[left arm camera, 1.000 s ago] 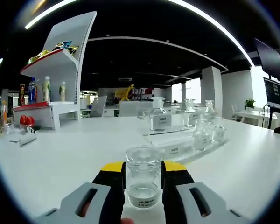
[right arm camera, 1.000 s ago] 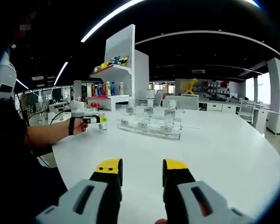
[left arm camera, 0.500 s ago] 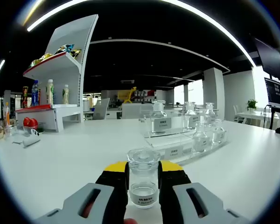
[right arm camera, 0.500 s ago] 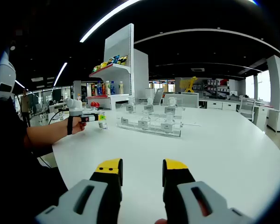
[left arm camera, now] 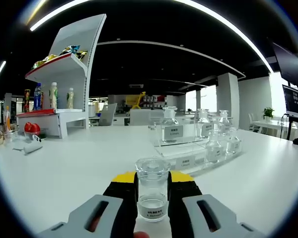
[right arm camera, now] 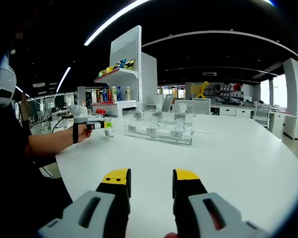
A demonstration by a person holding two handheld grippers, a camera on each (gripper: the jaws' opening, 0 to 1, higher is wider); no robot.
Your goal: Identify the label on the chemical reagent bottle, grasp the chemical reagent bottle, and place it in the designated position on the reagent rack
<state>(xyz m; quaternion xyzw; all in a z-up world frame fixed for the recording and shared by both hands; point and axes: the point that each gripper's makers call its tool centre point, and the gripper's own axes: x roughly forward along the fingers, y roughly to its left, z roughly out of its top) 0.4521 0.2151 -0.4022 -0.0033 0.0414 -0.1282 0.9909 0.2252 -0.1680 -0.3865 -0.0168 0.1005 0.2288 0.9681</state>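
Observation:
My left gripper (left arm camera: 152,179) is shut on a small clear glass reagent bottle (left arm camera: 152,191) with a round stopper and a white label low on its front, held above the white table (left arm camera: 69,163). Ahead to the right stands the clear stepped reagent rack (left arm camera: 188,148) with several labelled glass bottles (left arm camera: 171,126) on it. In the right gripper view, my right gripper (right arm camera: 150,181) is open over the table, nothing between its jaws. Far left there, the left gripper (right arm camera: 107,127) holds the bottle beside the rack (right arm camera: 159,133).
A white shelf unit (left arm camera: 64,69) with drink bottles and snacks stands at the back left, and small items (left arm camera: 25,144) lie near it. A person's arm (right arm camera: 44,141) reaches in from the left of the right gripper view. Monitors (left arm camera: 288,74) sit at the far right.
The left gripper has closed tighter on the bottle and lifted it slightly; the bottle sits higher between the jaws. The right gripper has stayed put.

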